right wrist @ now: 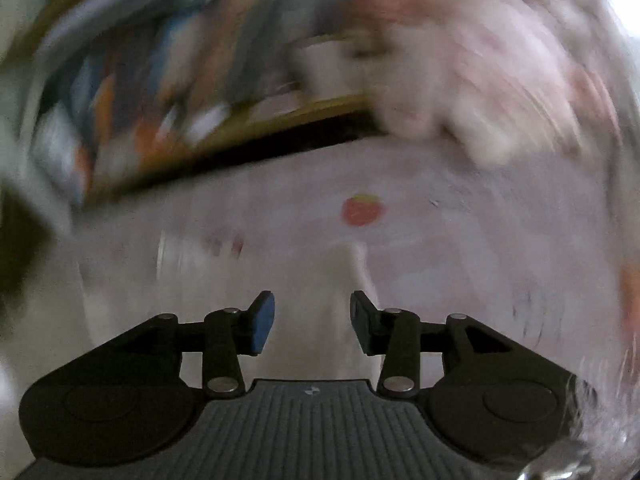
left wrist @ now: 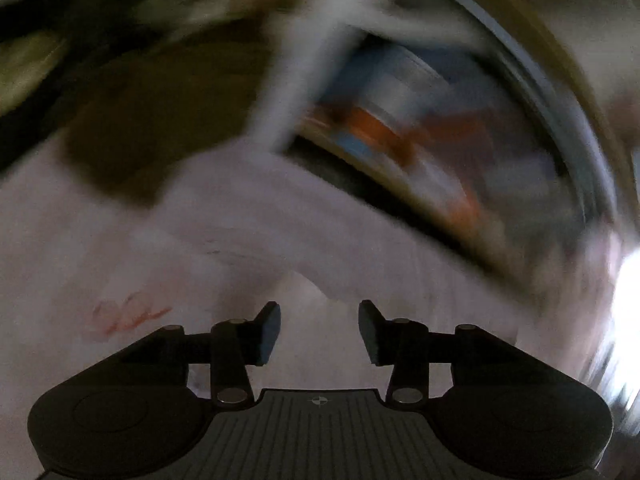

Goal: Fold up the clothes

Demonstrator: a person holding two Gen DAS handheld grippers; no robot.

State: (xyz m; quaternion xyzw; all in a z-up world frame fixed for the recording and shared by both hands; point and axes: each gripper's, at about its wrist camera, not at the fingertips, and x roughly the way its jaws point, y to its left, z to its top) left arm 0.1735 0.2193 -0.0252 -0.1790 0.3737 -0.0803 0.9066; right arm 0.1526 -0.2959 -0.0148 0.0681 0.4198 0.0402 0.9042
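Both pairs of jaws stand wide apart with nothing between them. Under and ahead of the left gripper (left wrist: 319,332) spreads a pale pinkish-white garment (left wrist: 224,248), smeared by motion blur; it fills the lower half of the left wrist view, and a soft fold of it rises just beyond the fingertips. To the left of the left jaws, near the finger (left wrist: 266,334), the cloth bears a red looping scrawl (left wrist: 128,314), perhaps script, too blurred to read.

Ahead of the right gripper (right wrist: 312,322) the same pale cloth (right wrist: 460,248) lies spread, with a crease running away from the gap between the jaws. Beyond the jaws and a little right of centre sits a round print (right wrist: 362,210), red-orange with a yellow top edge. Small reddish marks (right wrist: 236,245) left of the crease cannot be read either. No brand or label is legible in either view. Past the cloth's far edge lies a blurred band of blue, orange and white shapes (right wrist: 132,120).
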